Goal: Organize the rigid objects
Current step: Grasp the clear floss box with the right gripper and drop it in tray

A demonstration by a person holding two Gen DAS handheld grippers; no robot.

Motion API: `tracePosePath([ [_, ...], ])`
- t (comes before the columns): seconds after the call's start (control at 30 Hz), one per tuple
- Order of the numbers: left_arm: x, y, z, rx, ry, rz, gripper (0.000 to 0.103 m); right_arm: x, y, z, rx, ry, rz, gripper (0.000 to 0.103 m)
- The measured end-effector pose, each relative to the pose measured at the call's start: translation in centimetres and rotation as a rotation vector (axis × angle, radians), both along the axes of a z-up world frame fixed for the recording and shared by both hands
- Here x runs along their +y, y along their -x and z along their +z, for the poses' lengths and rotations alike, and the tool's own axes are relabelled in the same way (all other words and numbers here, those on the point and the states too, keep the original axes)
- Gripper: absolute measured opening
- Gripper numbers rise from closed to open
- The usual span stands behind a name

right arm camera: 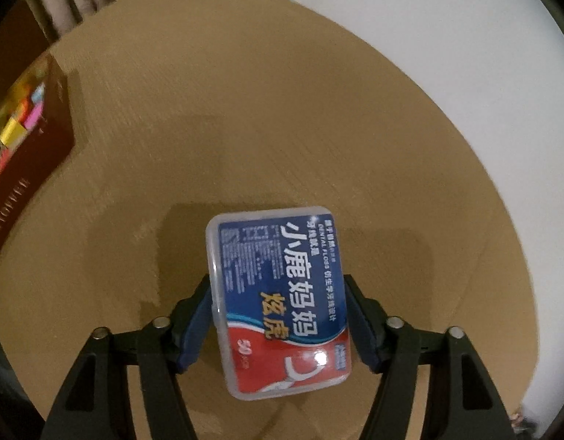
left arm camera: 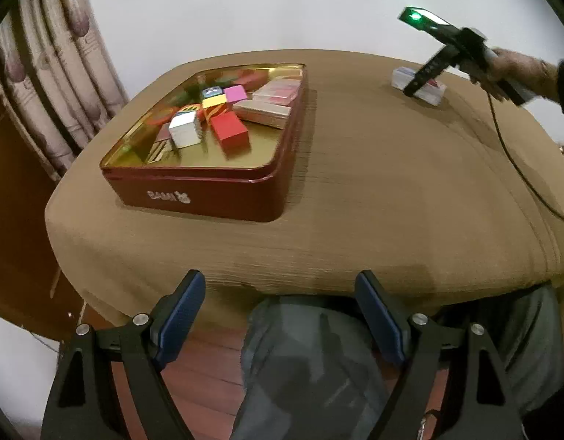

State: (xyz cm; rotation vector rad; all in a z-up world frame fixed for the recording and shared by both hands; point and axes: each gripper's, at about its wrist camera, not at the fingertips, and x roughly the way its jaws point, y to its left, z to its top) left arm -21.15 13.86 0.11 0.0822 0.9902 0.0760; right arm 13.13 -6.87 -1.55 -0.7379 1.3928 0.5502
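A clear plastic dental floss box with a blue and red label sits between the fingers of my right gripper, which is shut on it just above the tan tablecloth. In the left wrist view the same box shows at the far right under the right gripper. A dark red tin with a gold inside holds several small coloured boxes, among them a red box and a silver box. My left gripper is open and empty, near the table's front edge.
The tin also shows at the left edge of the right wrist view. A curtain hangs at the back left. A black cable trails from the right gripper across the table's right side. A person's knee is below the front edge.
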Motion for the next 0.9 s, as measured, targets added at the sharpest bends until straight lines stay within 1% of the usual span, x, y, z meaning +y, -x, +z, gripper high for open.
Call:
tracePosePath([
  [0.1,0.9,0.1,0.4,-0.008,0.014,0.034,0.081,-0.2,1.1,1.5,-0.027,-0.052,-0.019,0.064],
  [0.2,2.1,0.5,1.0,-0.008,0.028,0.068,0.081,0.9,3.1,5.2,-0.024,-0.187,-0.021,0.064],
  [0.27,2.9,0.8,1.4,-0.013,0.023,0.087,0.081,3.3,5.1,8.2,-0.003,-0.29,0.026,0.064],
  [0.3,3.4,1.1,1.7,-0.022,0.016,0.101,0.081,5.0,6.5,9.6,0.01,-0.334,0.067,0.064],
  [0.37,4.3,1.4,2.2,-0.036,0.009,0.119,0.081,8.8,9.0,11.5,0.041,-0.379,0.165,0.064],
  [0.43,5.0,1.8,2.7,-0.05,-0.001,0.137,0.082,13.5,11.6,12.3,0.084,-0.401,0.26,0.064],
  [0.5,5.8,2.3,3.2,-0.063,0.001,0.148,0.083,16.7,13.8,12.0,0.135,-0.41,0.313,0.064],
  [0.57,6.4,2.6,3.4,-0.067,-0.004,0.151,0.083,19.6,15.4,11.3,0.16,-0.386,0.362,0.064],
  [0.7,7.5,3.0,3.8,-0.083,-0.011,0.156,0.083,23.3,18.0,7.5,0.195,-0.309,0.4,0.064],
  [0.73,7.7,3.1,3.9,-0.086,-0.01,0.159,0.083,25.0,19.6,6.4,0.194,-0.294,0.4,0.064],
  [0.8,8.5,3.2,4.0,-0.095,0.002,0.162,0.083,25.5,20.2,5.2,0.223,-0.271,0.389,0.064],
  [0.83,8.5,3.3,4.1,-0.095,0.003,0.163,0.083,24.5,20.8,4.7,0.225,-0.259,0.385,0.064],
  [0.9,8.9,3.3,4.1,-0.09,-0.003,0.172,0.083,24.7,21.1,3.7,0.23,-0.233,0.388,0.064],
])
